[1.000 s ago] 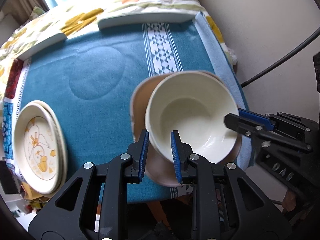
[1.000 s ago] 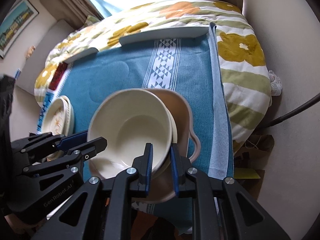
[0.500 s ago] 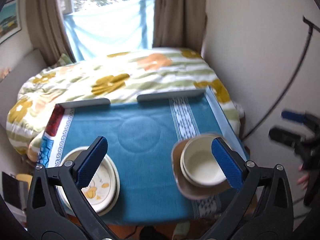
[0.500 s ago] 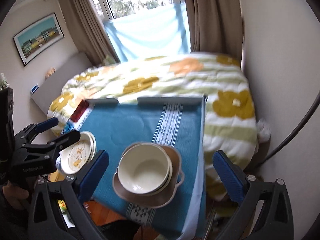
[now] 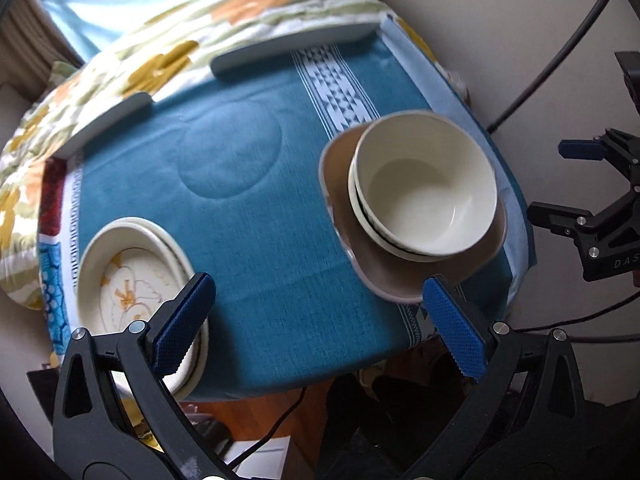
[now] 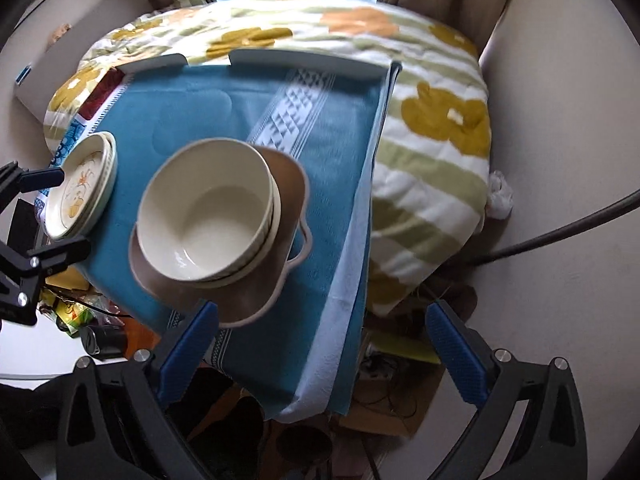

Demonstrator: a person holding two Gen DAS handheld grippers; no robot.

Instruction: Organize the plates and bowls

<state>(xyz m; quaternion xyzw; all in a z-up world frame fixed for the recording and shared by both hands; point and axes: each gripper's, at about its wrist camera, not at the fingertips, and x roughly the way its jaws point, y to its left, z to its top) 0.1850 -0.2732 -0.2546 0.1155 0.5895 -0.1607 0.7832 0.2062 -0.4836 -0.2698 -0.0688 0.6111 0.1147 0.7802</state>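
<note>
Cream bowls [image 5: 424, 200] sit nested on a brown handled dish [image 5: 384, 276] at the near right of the blue tablecloth [image 5: 256, 216]; they also show in the right wrist view [image 6: 208, 212]. Stacked cream plates with an orange drawing [image 5: 132, 292] sit at the near left, also in the right wrist view [image 6: 82, 184]. My left gripper [image 5: 320, 328] is open and empty, above the table's near edge between the two stacks. My right gripper [image 6: 320, 352] is open and empty, near the table's near right corner, just short of the brown dish [image 6: 248, 296].
A flowered quilt [image 6: 432, 152] covers the bed behind and right of the table. Two grey bars [image 5: 292, 46] lie along the cloth's far edge. A wall [image 6: 568, 168] and black cable [image 6: 560, 236] are at the right. Clutter lies on the floor below.
Both grippers let go of the top cream bowl, opened wide and pulled back from the stack. The bowl now rests nested on the brown dish.
</note>
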